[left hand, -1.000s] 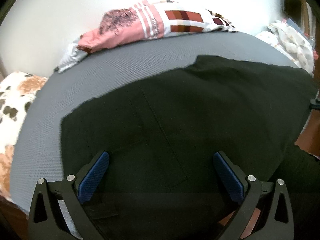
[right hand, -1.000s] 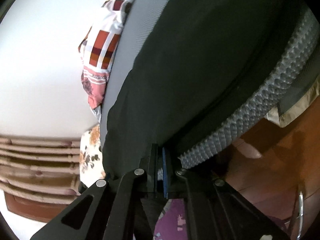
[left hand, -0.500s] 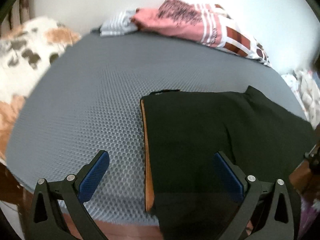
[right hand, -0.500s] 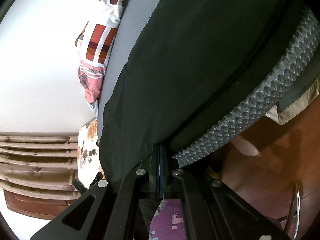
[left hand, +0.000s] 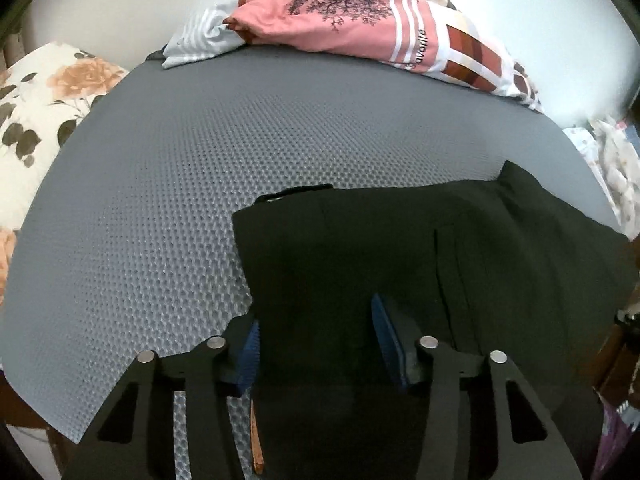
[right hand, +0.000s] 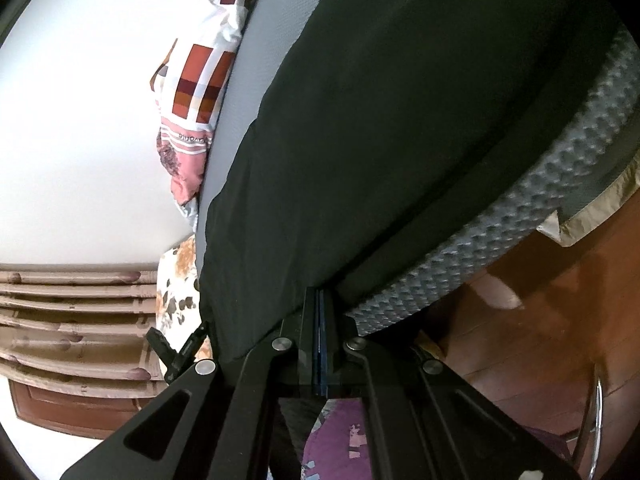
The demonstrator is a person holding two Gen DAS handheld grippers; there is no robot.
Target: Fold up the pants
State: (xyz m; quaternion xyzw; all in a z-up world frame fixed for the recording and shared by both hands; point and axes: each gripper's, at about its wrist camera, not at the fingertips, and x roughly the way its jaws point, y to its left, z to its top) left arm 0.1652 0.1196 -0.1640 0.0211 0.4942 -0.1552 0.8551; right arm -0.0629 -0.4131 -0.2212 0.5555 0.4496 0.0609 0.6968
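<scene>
Black pants (left hand: 400, 248) lie flat on a grey honeycomb mat (left hand: 160, 200), their left edge near the middle of the left wrist view. My left gripper (left hand: 316, 344) points down at that edge. Its jaws are closing with the cloth between the blue pads (left hand: 248, 354), still well apart. An orange-brown strip (left hand: 256, 440) shows under the pants' edge. In the right wrist view the pants (right hand: 400, 120) fill the upper middle, and my right gripper (right hand: 321, 320) is shut on their near edge where it hangs over the mat (right hand: 500, 248).
A pile of pink, striped and checked clothes (left hand: 360, 16) lies along the mat's far edge by the white wall. A floral pillow (left hand: 40, 96) sits at the left. More cloth (left hand: 616, 160) lies at the right. Below the mat's edge is a wooden floor (right hand: 560, 300).
My left gripper has shifted sideways across the pants to their left edge, and its jaws have come much closer together. The right gripper has stayed shut in place.
</scene>
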